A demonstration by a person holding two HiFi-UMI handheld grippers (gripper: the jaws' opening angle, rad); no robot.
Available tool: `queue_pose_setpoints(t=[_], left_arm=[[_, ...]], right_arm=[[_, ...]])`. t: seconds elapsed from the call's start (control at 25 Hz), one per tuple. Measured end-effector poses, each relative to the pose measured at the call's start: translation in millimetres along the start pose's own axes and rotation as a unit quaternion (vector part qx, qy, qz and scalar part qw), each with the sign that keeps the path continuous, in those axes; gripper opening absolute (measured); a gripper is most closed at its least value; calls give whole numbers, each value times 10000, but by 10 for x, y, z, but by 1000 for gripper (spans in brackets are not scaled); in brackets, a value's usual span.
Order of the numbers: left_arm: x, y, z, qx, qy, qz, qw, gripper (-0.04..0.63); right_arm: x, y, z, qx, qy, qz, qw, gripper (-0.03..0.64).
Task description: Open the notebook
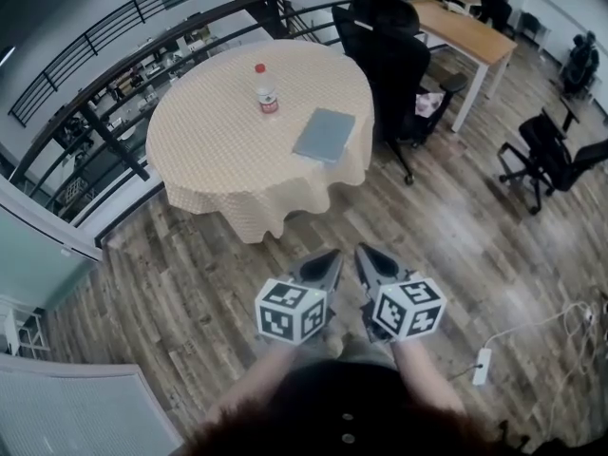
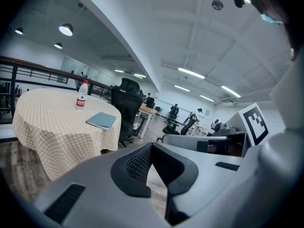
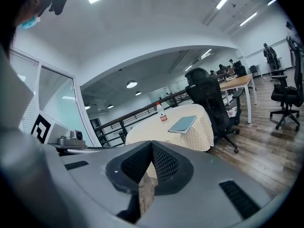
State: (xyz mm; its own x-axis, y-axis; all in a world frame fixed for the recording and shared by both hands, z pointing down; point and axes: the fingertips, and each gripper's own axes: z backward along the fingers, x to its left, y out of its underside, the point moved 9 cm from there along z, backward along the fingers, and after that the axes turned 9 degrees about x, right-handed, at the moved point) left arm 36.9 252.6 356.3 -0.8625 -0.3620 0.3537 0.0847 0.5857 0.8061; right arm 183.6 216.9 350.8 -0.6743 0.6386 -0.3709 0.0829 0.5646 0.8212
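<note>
Standing well back from the round table [image 1: 204, 155], the person holds the left gripper [image 1: 328, 259] and the right gripper [image 1: 366, 255] side by side close to the body, each with its jaws together and nothing between them. The notebook [image 1: 324, 134] lies closed and flat on the checked cloth, on the table's right part near the rim, with a bottle [image 1: 266, 94] further off to its left. Trouble could come at the cover: it is thin and lies flush, so jaws that arrive closed would probably only push the book toward the nearby edge. A pinch set too low might catch the cloth and, I judge, drag it and rock the bottle. Only the head view shows the stretch of wooden floor between person and table. The two gripper views show instead the ribbed pads meeting at their tips and the notebook edge-on.
</note>
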Motion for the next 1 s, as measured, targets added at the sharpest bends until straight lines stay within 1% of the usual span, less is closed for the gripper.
queue_pose_setpoints(t=[0.16, 0.36, 0.56, 0.76, 1.0], left_arm=[[57, -25, -62, 62, -1, 41, 10000, 9], [185, -54, -171, 76, -9, 159, 9998, 9], [356, -150, -314, 93, -9, 246, 9997, 9], [616, -316, -469, 80, -74, 292, 9995, 9], [1043, -587, -716, 141, -155, 427, 9989, 9]], right_arm=[[-36, 2, -50, 43, -41, -114, 9999, 11], [-95, 25, -156, 187, -78, -116, 9997, 11], [-229, -67, -312, 175, -43, -239, 9996, 11], [-350, -190, -523, 198, -10, -273, 9994, 11], [-577, -434, -913, 299, 78, -335, 9990, 11]])
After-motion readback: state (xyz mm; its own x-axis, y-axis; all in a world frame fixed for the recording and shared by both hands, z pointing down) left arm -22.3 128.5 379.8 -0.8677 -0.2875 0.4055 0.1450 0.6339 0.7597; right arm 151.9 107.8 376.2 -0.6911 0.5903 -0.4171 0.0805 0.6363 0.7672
